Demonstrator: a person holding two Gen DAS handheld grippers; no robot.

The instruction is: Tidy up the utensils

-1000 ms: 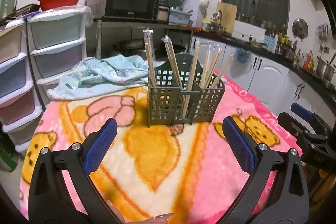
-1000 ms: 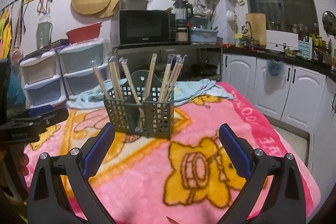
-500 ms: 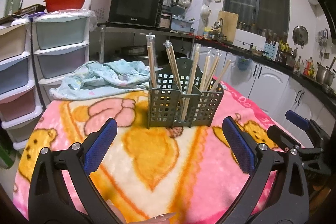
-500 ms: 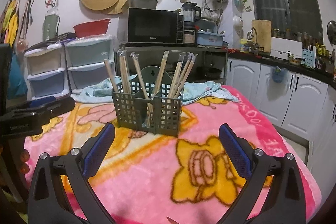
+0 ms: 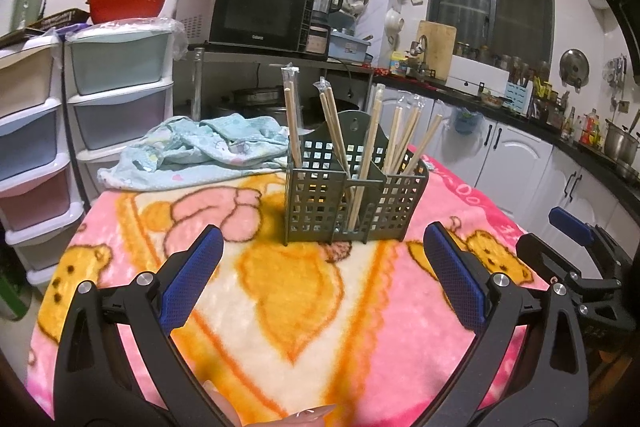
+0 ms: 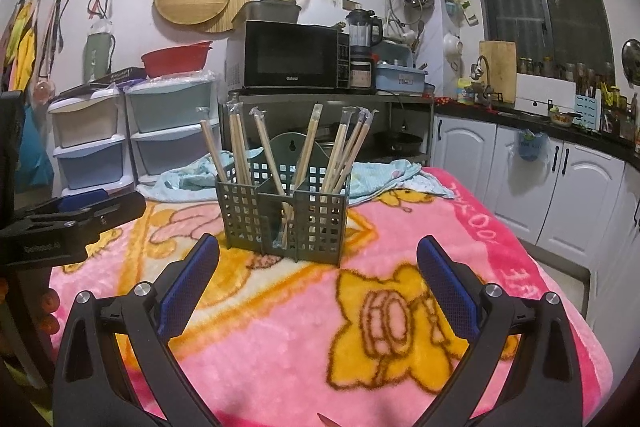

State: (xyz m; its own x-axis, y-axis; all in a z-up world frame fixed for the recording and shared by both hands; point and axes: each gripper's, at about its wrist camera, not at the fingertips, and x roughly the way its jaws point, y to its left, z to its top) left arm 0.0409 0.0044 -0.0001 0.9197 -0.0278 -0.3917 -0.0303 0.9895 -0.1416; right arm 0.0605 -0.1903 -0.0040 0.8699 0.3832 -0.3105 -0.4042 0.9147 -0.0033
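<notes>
A dark green slotted utensil holder stands upright on a table covered by a pink cartoon blanket. Several wrapped wooden chopstick pairs stand in its compartments. The holder also shows in the right wrist view, with the chopsticks leaning in it. My left gripper is open and empty, short of the holder. My right gripper is open and empty, also in front of the holder. The right gripper shows at the right edge of the left wrist view.
A crumpled light blue cloth lies on the table behind the holder. Plastic drawer units stand to the left. A shelf with a microwave is behind. White cabinets and a counter run along the right.
Both grippers have pulled back and tilted up slightly, so the holder sits a little lower in each view. Both stay open and empty.
</notes>
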